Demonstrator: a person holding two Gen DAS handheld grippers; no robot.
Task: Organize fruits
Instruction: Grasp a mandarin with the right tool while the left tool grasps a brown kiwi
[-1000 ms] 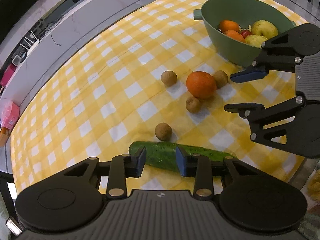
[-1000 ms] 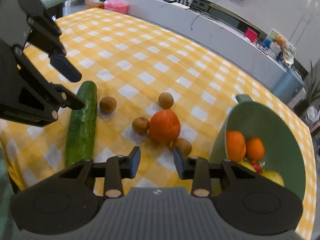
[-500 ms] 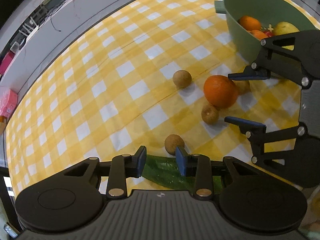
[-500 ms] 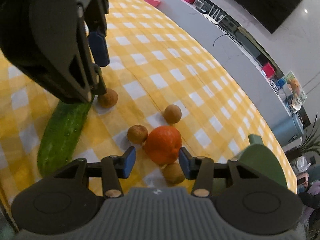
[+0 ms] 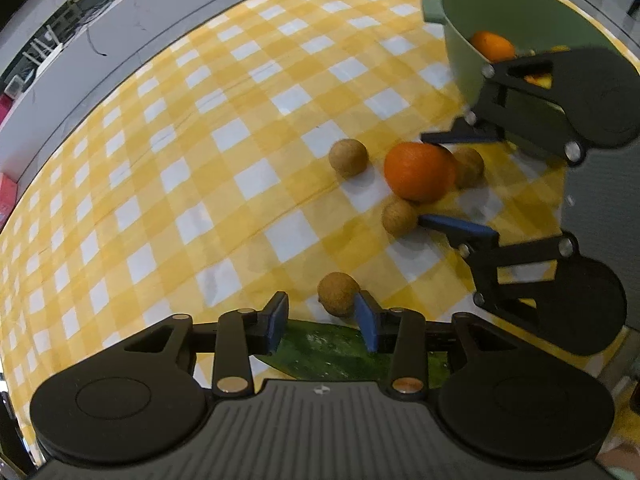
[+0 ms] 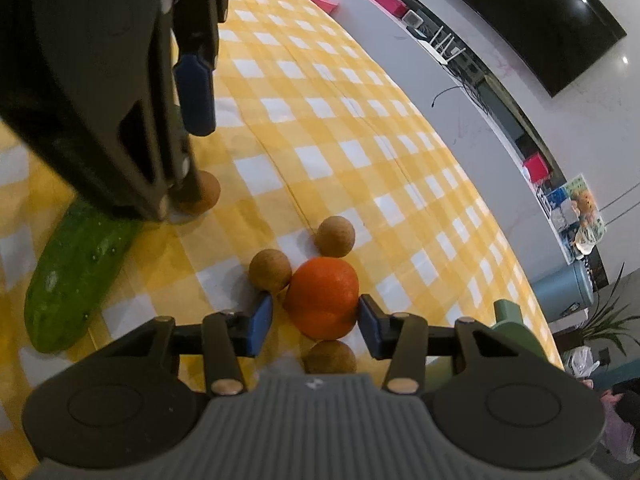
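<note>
On the yellow-and-white checked tablecloth (image 5: 248, 184), the long dark green cucumber (image 6: 76, 276) lies at the left, its near end under the left gripper (image 5: 322, 318). That gripper's blue-padded jaws are opening, with the cucumber below them and 1 small round brown fruit (image 5: 338, 294) just ahead, beside the right-hand pad; neither is pressed. Further right, 3 more small brown fruits cluster around the round orange fruit (image 6: 323, 298): 1 behind it (image 6: 335, 237), 1 at its left (image 6: 270, 271) and 1 in front (image 6: 330, 356), all touching or nearly touching it. The right gripper (image 6: 316, 322) has its jaws apart on either side of the orange; the right-hand pad is at its skin, the left-hand pad stands clear. At far right stands the sage green plastic bowl (image 5: 464, 52), with orange fruit inside.
</note>
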